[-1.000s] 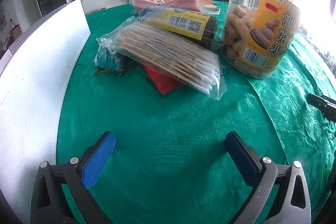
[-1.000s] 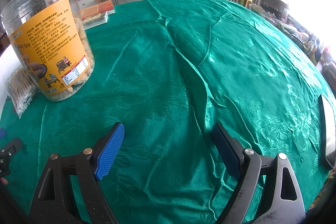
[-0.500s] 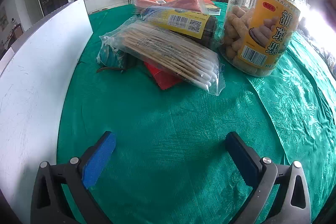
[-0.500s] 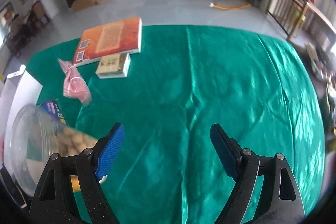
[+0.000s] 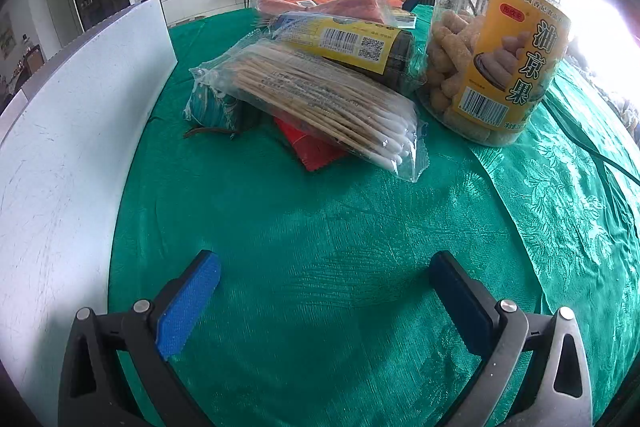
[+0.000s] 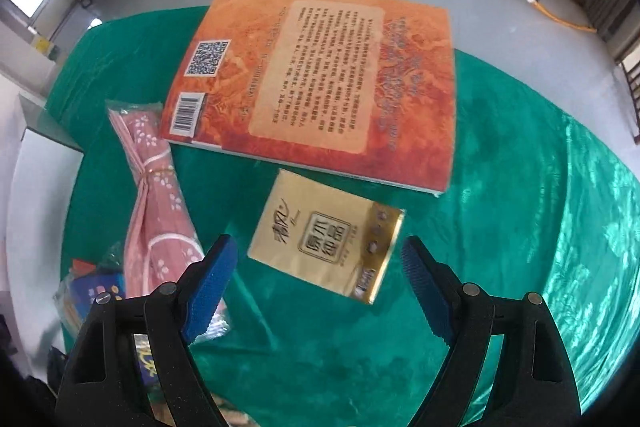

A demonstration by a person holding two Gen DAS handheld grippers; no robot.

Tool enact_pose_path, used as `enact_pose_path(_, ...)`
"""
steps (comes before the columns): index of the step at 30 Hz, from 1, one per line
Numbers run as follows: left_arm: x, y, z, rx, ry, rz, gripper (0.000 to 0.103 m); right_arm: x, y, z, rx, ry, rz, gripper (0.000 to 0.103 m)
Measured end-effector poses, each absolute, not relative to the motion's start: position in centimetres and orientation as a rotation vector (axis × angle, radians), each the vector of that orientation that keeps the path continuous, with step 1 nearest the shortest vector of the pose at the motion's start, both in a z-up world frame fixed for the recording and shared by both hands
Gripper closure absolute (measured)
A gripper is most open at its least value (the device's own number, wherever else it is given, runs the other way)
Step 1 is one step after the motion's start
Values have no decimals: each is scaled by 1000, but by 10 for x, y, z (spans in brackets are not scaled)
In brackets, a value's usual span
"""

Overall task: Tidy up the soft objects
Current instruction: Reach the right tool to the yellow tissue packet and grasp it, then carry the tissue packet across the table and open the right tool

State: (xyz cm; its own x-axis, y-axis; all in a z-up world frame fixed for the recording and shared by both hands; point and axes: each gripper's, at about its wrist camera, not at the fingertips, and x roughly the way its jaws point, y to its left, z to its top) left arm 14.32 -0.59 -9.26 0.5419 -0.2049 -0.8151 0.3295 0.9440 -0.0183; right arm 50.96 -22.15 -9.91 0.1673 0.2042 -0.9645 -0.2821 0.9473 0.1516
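Trouble is likeliest at the small gold foil-wrapped tissue pack [image 6: 325, 243], which lies flat on the green damask tablecloth [image 6: 520, 227] near the table's far edge, just short of the large orange hardcover book [image 6: 320, 83] and apart from it. The right gripper [image 6: 318, 281] hangs above the pack with its blue-padded jaws spread wide and holding nothing. The pack looks almost as wide as that opening, so a descent slightly off centre could land a pad on top and crush or skid the slick foil instead of straddling it. A low pinch might also gather the loose cloth. Beside the left pad lies the pink flower-printed cloth bundle in clear wrap [image 6: 154, 195], close enough to be snagged. The left gripper [image 5: 324, 291] is equally wide open and empty, low over bare cloth near the white board [image 5: 80, 131] at the table's left edge, well short of the clear bag of cotton swabs [image 5: 320, 103] leaning by the clear plastic snack jar [image 5: 496, 39].
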Motion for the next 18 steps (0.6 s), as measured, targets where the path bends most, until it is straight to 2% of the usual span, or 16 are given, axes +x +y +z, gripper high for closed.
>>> enact_pose_path(5,143,-6,-93,143,947,-319,0,514,-209,-125,-146,1402,289,15)
enact_pose_path(7,142,-6,-92,143,947,-320,0,508,-212,-126,-183,1409,233,20)
enact_pose_path(8,144,-6,-93,143,947,-319,0,504,-222,-123,-160,1408,203,27)
enact_pose_path(10,144,-6,-92,143,947,-319,0,490,-248,-119,-149,1419,130,27)
enact_pose_path(15,144,-6,-92,142,947,-319,0,401,-327,-120,-114,1458,34,27)
enact_pose_path(18,144,-6,-92,142,947,-320,0,320,-338,-120,-139,1447,75,25)
